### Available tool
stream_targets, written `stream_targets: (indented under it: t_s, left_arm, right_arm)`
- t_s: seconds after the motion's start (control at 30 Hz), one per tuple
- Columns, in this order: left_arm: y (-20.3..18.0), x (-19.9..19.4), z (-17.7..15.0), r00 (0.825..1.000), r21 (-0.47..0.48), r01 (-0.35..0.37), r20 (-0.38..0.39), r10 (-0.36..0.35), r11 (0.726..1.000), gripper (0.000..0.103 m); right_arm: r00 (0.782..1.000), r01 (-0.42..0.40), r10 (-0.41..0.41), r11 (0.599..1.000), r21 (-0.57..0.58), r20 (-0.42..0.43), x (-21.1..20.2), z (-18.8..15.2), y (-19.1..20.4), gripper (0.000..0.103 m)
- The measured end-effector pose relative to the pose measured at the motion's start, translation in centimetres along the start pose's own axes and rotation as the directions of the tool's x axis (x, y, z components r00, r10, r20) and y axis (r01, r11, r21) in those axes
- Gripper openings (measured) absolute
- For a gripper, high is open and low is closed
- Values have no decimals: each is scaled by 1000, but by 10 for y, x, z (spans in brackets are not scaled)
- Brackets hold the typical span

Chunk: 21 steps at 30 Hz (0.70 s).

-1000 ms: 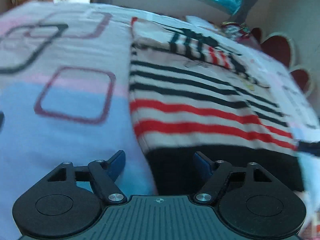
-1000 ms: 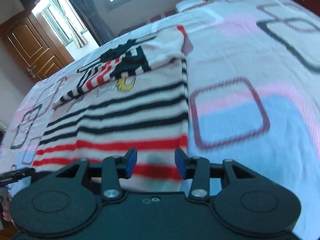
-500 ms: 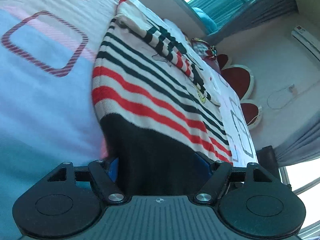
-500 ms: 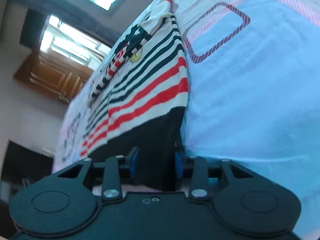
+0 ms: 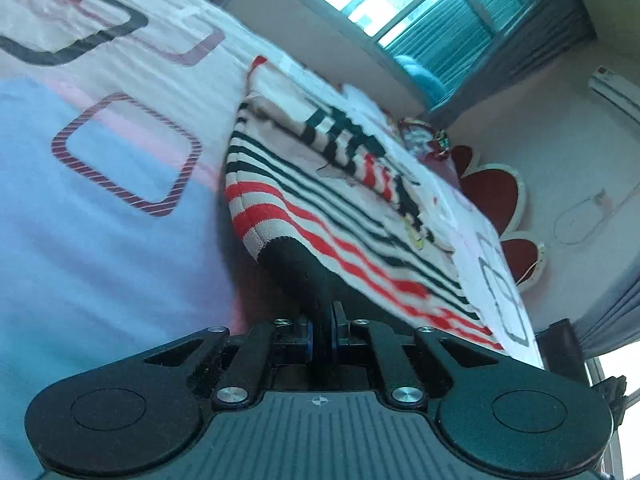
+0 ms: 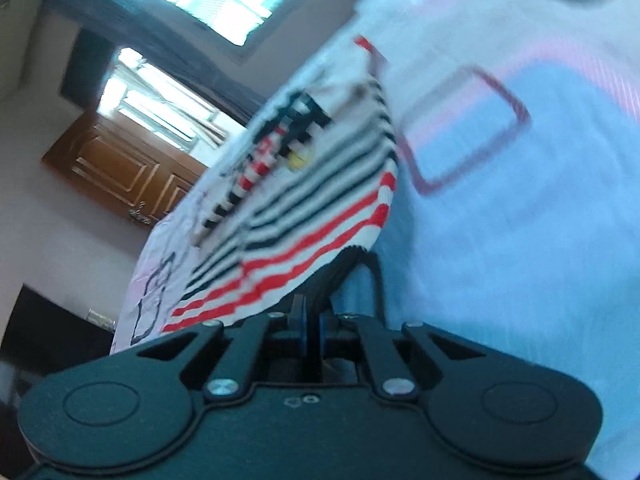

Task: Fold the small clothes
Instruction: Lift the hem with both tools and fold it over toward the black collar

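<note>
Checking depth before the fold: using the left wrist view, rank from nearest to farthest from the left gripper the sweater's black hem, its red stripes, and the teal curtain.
1. Black hem of the striped knit sweater, clamped in the left gripper.
2. Red stripes, just beyond, centre.
3. Teal curtain, far wall, upper right.

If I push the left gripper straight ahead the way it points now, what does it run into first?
Its own load: the left gripper is shut on the black hem of the striped sweater, so the lifted knit ahead would bunch first. Beyond that lies the rest of the sweater on the bedsheet; depth is unclear.
</note>
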State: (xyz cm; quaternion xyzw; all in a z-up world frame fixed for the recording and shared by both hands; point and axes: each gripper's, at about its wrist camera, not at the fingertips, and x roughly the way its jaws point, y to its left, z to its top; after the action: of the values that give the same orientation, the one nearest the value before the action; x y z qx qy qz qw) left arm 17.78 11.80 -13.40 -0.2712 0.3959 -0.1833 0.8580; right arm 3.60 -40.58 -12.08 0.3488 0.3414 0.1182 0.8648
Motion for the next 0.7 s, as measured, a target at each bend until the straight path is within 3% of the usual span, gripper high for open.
stream_targets:
  t_s: [0.07, 0.13, 0.33, 0.53, 0.7]
  left_arm:
    - [8, 9, 2, 999, -19, -33, -26, 32, 999, 7]
    - [6, 1, 6, 1000, -24, -4, 3, 5, 1000, 7]
    - [-16, -23, 37, 994, 16, 71, 82, -72, 997, 7]
    - [-34, -23, 119, 975, 27, 151, 161, -153, 988, 7]
    - [-55, 2, 188, 964, 36, 167, 204, -171, 985, 7]
  right_arm:
    - [999, 43, -44, 999, -20, -30, 9, 5, -2, 6]
    - [996, 71, -71, 997, -3, -45, 16, 9, -6, 6]
    - [999, 18, -14, 995, -95, 47, -9, 35, 32, 6]
    - [994, 29, -3, 972, -235, 110, -14, 86, 80, 6]
    - [984, 25, 16, 972, -233, 175, 9, 150, 94, 6]
